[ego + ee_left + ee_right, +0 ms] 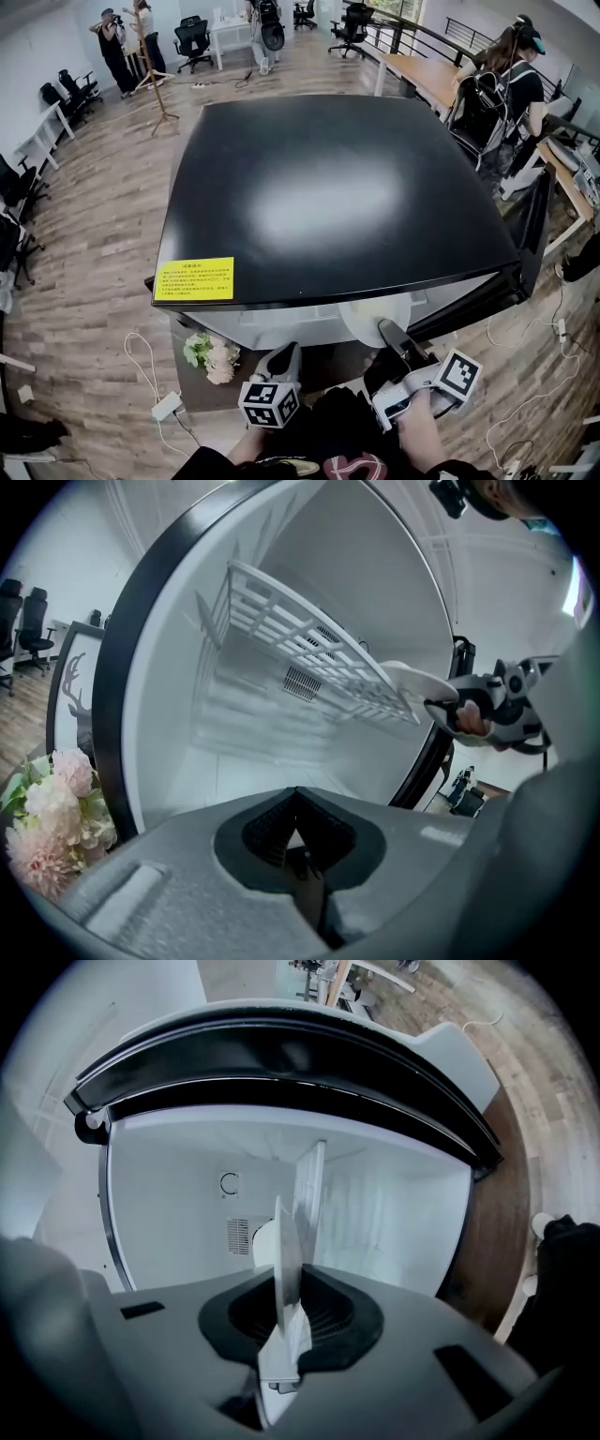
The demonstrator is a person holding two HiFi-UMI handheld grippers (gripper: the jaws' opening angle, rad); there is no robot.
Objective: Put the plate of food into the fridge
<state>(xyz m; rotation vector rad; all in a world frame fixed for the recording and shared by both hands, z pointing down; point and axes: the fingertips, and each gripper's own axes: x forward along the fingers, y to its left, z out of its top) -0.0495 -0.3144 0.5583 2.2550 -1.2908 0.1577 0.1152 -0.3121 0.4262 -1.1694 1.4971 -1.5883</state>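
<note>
Grips plate [281,1269] rim tight in right gripper [286,1314] jaws, ahead of jaws, at fridge [384,1213] shelf [309,653]. Left gripper [298,844] clenched, empty. Probably stiff, smooth, breakable: hold rim firmly, level.

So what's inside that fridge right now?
A white wire shelf and a vent on the back wall. The right gripper holds a plate at the shelf's front edge. The plate shows only edge-on or half covered, so any food stays hidden.
</note>
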